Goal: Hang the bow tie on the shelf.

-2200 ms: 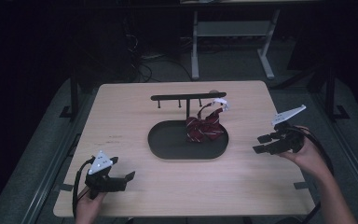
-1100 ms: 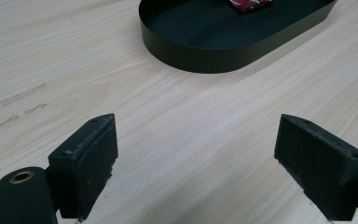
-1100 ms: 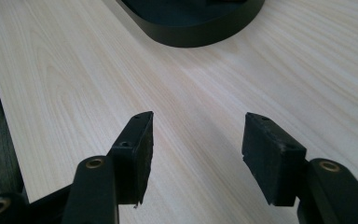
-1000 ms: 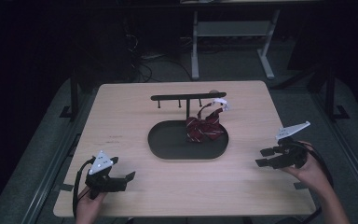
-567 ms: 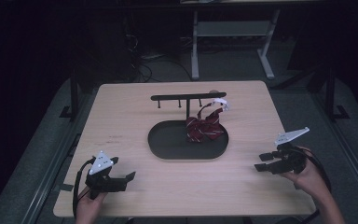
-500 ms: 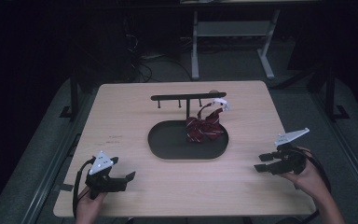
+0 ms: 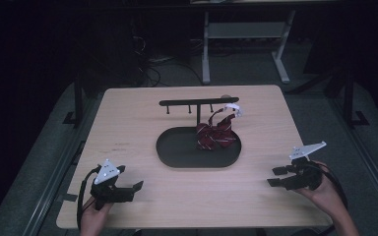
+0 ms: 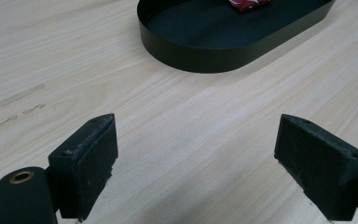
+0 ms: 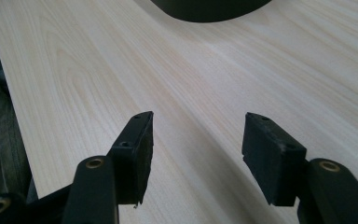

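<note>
A dark red striped tie (image 7: pixel 216 132) hangs from the right end of a black T-shaped rack (image 7: pixel 199 103) and bunches in the black oval tray (image 7: pixel 177 147) at the table's middle. My left gripper (image 7: pixel 128 189) rests near the front left corner, open, with bare wood between its jaws. In the left gripper view the tray (image 8: pixel 205 51) lies ahead with a bit of the tie (image 8: pixel 248 3) at the top. My right gripper (image 7: pixel 278 177) sits near the front right edge, open and holding nothing. The right gripper view has the tray's rim (image 9: pixel 209 11) at the top.
The light wooden table (image 7: pixel 128 128) stands on a dark floor. A white metal frame (image 7: pixel 241 34) and cables lie behind it. Dark cloth (image 9: pixel 0 130) shows past the table edge in the right gripper view.
My right gripper has drawn back from the table's right edge toward the front right corner. The left gripper and the tie have stayed put.
</note>
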The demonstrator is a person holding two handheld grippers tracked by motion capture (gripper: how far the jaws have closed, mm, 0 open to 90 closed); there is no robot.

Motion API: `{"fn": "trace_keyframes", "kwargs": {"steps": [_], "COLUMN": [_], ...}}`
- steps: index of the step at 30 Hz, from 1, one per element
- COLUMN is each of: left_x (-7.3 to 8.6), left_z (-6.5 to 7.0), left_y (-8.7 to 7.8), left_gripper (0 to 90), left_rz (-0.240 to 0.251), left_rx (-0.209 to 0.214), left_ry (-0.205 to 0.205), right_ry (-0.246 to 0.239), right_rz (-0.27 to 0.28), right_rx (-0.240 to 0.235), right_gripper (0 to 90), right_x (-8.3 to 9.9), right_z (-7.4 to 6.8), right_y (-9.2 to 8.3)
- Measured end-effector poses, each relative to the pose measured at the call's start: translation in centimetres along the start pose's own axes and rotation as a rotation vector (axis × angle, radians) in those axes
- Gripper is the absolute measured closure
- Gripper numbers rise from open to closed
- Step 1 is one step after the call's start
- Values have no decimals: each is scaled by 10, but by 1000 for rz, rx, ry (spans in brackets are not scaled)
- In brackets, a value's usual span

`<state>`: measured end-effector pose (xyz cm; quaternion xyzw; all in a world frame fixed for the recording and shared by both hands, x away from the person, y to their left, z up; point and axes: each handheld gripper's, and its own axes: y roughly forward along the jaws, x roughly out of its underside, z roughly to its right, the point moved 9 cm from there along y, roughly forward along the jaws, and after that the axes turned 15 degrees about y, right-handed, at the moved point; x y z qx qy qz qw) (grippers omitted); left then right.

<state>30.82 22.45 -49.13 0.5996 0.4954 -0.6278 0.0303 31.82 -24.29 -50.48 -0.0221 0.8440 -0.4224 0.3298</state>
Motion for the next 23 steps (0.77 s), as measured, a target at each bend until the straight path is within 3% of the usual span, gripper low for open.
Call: {"fn": "trace_keyframes", "kwargs": {"steps": [13,23], "left_x": [0,0], "left_z": [1,-1], "left_y": [1,1], "left_gripper": [130,130], "left_rz": [-2,0], "left_rx": [3,-3], "left_ry": [2,-4], "right_ry": [4,3], "right_rz": [17,79], "right_rx": [-6,1], "right_gripper": [429,419], "right_x": [9,15], "right_z": [-8,-13], "right_y": [4,-1]}}
